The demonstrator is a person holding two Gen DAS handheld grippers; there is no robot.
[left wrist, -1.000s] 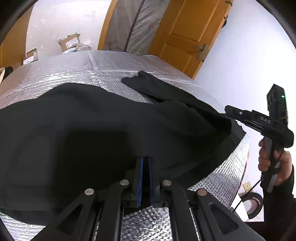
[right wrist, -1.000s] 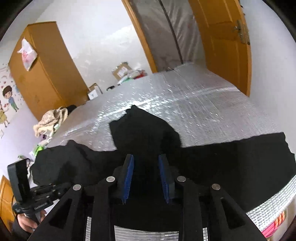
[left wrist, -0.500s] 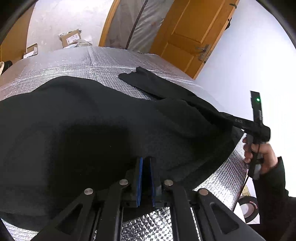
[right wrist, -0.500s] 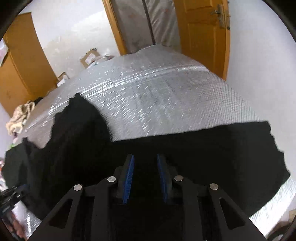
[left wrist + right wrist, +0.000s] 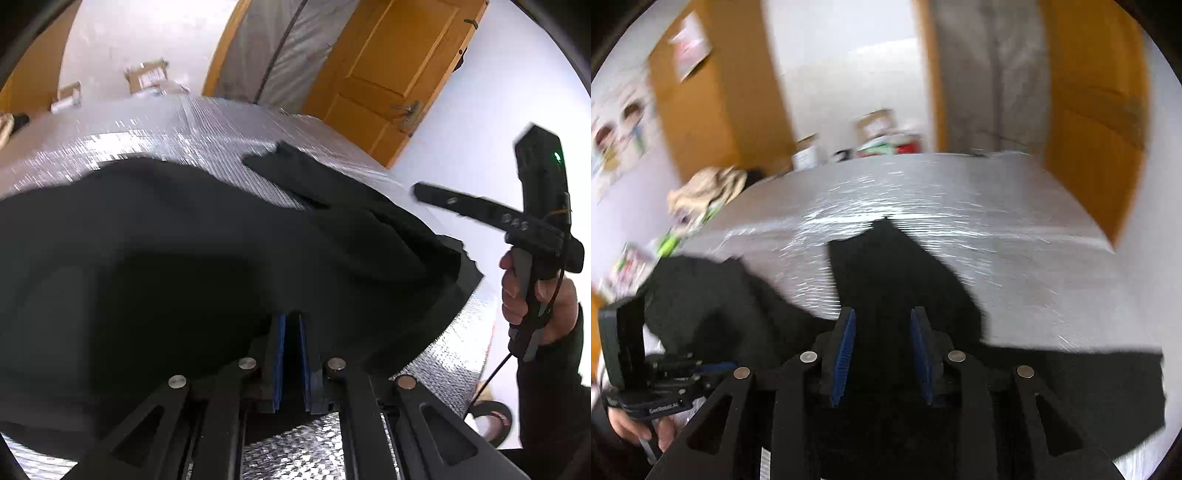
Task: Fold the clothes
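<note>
**Q:** Black garment [image 5: 177,266], where does it lie and who has hold of it?

**A:** It lies spread over a silver quilted surface [image 5: 155,133], covering the near half and hanging to the near edge. One narrow part, likely a sleeve [image 5: 291,166], stretches toward the far right. The left gripper [image 5: 291,354] sits at the near hem with its blue pads pressed together on a fold of the cloth, which drapes over the fingertips

**Q:** And the other tool?

**A:** The right gripper [image 5: 882,354] hovers above the dark fabric with its blue pads spread apart and nothing between them. From the left camera it shows at the right side, raised off the cloth, held by the person's right hand [image 5: 532,295]. The right camera's picture is blurred, so fine detail is lost

**Q:** Which step does this look like?

**A:** Judging by the flat, unfolded cloth, the fold is only beginning: one edge is gripped, the second grip not yet taken

**Q:** What does the next move call for?

**A:** Probably bringing the open jaws down onto the hem or the sleeve, closing on a single layer, then lifting both corners evenly so the fabric does not bunch
</note>
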